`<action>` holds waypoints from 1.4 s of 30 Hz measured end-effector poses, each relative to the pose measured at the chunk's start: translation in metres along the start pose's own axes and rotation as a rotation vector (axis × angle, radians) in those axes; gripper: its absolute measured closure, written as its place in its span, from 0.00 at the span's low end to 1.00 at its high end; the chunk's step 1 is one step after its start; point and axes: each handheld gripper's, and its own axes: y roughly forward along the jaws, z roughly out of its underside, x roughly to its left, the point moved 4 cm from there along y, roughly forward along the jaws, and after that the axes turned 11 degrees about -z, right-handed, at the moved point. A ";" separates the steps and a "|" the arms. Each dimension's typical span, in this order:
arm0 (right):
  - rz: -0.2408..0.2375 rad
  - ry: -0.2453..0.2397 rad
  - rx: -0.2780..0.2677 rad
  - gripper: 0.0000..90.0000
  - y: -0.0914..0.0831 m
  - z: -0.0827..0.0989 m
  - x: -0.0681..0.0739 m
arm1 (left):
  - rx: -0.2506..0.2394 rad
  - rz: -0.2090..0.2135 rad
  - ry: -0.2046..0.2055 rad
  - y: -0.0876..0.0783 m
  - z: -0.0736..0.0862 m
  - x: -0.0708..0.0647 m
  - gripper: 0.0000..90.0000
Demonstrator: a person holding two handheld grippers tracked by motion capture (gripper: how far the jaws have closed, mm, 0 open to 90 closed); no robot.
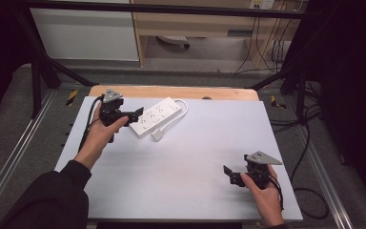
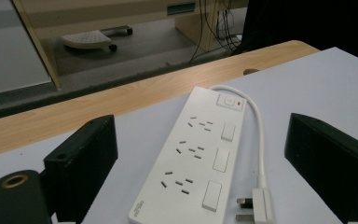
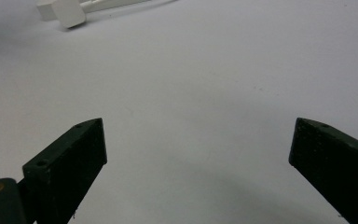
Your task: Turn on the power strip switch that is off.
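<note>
A white three-socket power strip [image 1: 155, 114] lies slantwise on the white mat [image 1: 190, 167] at the back left. Its cable [image 1: 181, 112] loops round to a white plug [image 1: 157, 135] lying just in front of it. My left gripper [image 1: 139, 113] is open at the strip's near-left end. In the left gripper view the power strip [image 2: 191, 154] and plug [image 2: 256, 210] lie between the wide-apart jaws, which touch neither. My right gripper [image 1: 229, 174] is open low over bare mat at the front right, holding nothing. The right gripper view shows the plug [image 3: 67, 11] far off.
The mat covers a wooden table [image 1: 171, 92] whose far edge shows beyond it. Black frame posts [image 1: 38, 76] stand at both back corners. Cables [image 1: 310, 143] trail on the floor to the right. A cabinet [image 1: 195, 24] stands behind.
</note>
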 end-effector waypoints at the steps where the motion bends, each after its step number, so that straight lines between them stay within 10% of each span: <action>1: -0.001 0.002 -0.001 0.05 0.000 0.000 0.000 | 0.002 0.001 0.002 0.002 0.000 -0.001 0.11; 42: -0.028 0.012 -0.003 0.05 -0.001 -0.002 0.000 | 0.048 0.014 0.057 0.063 -0.001 -0.050 0.15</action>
